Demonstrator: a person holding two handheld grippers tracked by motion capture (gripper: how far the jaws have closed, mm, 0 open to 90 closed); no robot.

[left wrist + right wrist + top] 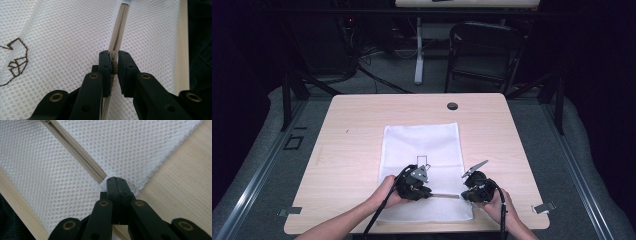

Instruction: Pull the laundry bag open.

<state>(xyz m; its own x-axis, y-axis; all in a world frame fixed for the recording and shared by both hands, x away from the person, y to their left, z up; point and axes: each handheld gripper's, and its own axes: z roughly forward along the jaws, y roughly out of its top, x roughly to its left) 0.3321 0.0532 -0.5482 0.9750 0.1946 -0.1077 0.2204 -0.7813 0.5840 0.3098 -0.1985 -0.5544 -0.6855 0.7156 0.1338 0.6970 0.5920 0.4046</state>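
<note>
A white mesh bag [422,150] lies flat in the middle of the wooden table [352,135], with a beige zipper [446,196] running across near its front edge. My left gripper [428,192] is shut on the zipper pull [114,64], which sits pinched between its pads in the left gripper view. The beige zipper [119,30] runs straight away from it. My right gripper [464,194] is shut on the mesh bag [105,150] at the end of the zipper [77,152], next to the bag's right edge.
A small brown line drawing [422,162] marks the bag's middle. A black grommet [452,106] sits in the table's far edge. Behind the table stand a black chair [482,55] and a white desk leg [418,50]. Metal clips [544,207] hold the front corners.
</note>
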